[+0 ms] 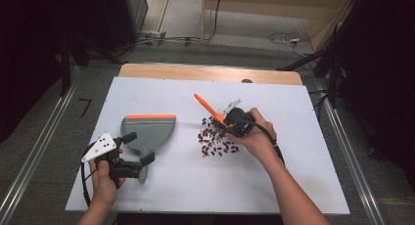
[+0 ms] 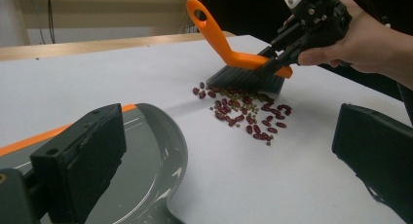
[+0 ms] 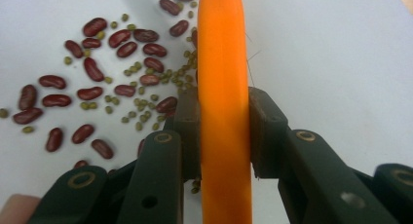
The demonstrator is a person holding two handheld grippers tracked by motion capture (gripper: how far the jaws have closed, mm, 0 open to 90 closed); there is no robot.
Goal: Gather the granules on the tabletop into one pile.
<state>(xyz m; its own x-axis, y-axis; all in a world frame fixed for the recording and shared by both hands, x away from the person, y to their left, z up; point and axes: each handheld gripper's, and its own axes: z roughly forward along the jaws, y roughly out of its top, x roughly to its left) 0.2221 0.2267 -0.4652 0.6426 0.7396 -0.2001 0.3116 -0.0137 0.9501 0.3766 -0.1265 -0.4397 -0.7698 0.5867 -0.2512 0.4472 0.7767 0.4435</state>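
On the desk (image 1: 293, 176), a wide white sheet over a wooden top, lies a grey plastic dustpan with an orange front lip (image 1: 149, 129), at the person's left side. Its short handle points toward the person, and the left hand-held gripper (image 1: 138, 165) is at that handle: one black jaw sits on either side of it in the high view, but whether the pads press on it cannot be told. In the left gripper view the two jaws stand far apart, with the dustpan's grey pan (image 2: 146, 151) just beyond the left one.

Right of the dustpan and well apart from it, the right hand-held gripper (image 1: 229, 128) pinches the orange plastic hand brush with dark grey bristles (image 1: 211, 110). The right gripper view shows both pads pressed against the flat sides of the brush's orange handle (image 3: 225, 112). The bristles (image 2: 243, 80) rest on the desk at the far edge of the spill, and the looped handle end tilts up and away.

Beside and under the brush lies a loose scatter of dark red kidney beans (image 1: 215, 139) mixed with tiny green mung beans (image 3: 141, 87), spread toward the person.
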